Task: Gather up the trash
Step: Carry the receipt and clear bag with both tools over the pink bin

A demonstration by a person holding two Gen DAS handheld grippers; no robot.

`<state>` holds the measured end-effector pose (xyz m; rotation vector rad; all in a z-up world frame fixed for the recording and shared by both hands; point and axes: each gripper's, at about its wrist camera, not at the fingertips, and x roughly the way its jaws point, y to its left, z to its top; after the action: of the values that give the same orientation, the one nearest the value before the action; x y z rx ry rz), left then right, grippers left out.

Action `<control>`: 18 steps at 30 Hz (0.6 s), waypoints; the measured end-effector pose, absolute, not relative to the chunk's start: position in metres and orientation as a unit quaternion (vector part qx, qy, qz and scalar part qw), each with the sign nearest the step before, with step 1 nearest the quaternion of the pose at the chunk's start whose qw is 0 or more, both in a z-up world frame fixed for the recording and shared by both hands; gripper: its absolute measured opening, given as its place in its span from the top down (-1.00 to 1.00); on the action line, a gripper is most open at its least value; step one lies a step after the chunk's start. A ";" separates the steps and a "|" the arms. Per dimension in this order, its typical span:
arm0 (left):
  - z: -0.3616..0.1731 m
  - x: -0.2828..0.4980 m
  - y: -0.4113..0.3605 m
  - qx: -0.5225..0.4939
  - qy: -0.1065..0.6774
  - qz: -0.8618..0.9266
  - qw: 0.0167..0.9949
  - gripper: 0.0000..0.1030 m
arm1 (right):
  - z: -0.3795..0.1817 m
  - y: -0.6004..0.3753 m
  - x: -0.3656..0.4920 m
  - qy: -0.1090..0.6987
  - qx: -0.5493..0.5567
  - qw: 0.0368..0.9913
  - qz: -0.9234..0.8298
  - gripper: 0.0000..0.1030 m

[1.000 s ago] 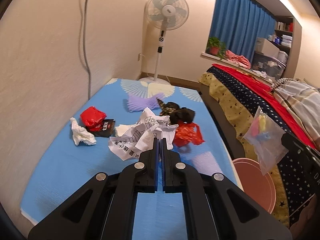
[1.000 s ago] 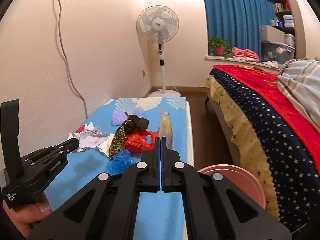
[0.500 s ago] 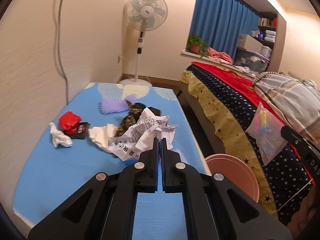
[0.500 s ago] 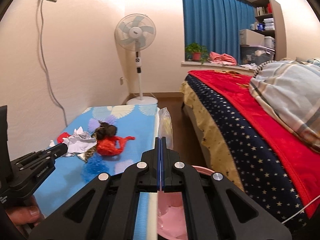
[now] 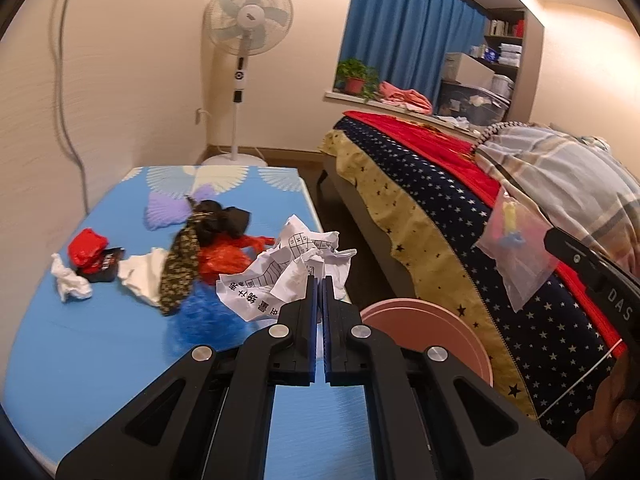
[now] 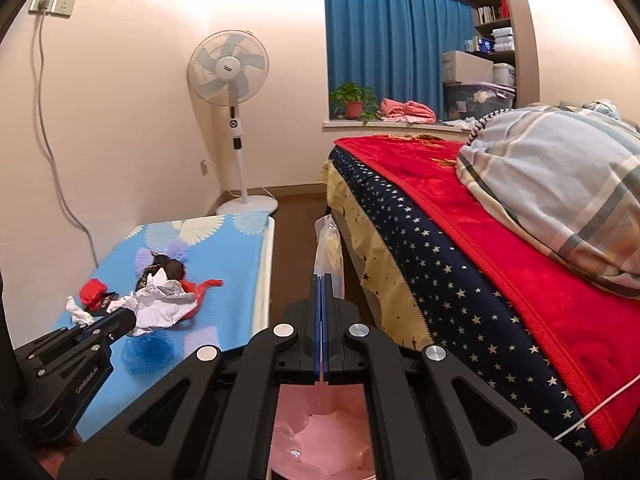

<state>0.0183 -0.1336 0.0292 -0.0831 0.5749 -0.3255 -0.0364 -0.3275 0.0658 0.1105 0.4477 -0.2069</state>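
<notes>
Both tongs pinched: paper [image 5: 288, 276] left, bag [image 6: 330, 256] right.

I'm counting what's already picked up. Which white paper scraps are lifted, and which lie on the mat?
Only the printed crumpled sheet is lifted, pinched in the left gripper. The small white wad and plain white scrap lie on the blue mat.

Warm, yellowish indoor light fills both views, brightest along a glowing strip at the ceiling's upper right, likely a cove lamp. The wall [image 6: 140, 120] ahead-left of the right gripper [image 6: 321, 280] is nearly washed out. Shadows are soft and faint. Fisheye bending curves the fan pole and bed edge, with black vignette at the corners. In the left wrist view the wall cable [image 5: 66, 92] on the far left looks smeared, perhaps from motion.
</notes>
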 end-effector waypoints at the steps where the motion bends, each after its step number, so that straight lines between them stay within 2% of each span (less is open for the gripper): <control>1: 0.027 0.019 -0.137 -0.039 0.283 -0.163 0.944 0.96 | 0.065 -0.329 -0.036 0.223 0.056 0.967 -0.106 0.99; 18: 0.002 0.038 -0.193 -0.020 0.296 -0.223 0.928 0.96 | 0.046 -0.363 -0.027 0.250 0.078 0.951 -0.162 0.99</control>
<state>0.0383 -0.1929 0.0019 -0.0410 0.6074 -0.4569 -0.0269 -0.3627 0.0461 0.1594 0.5080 -0.3300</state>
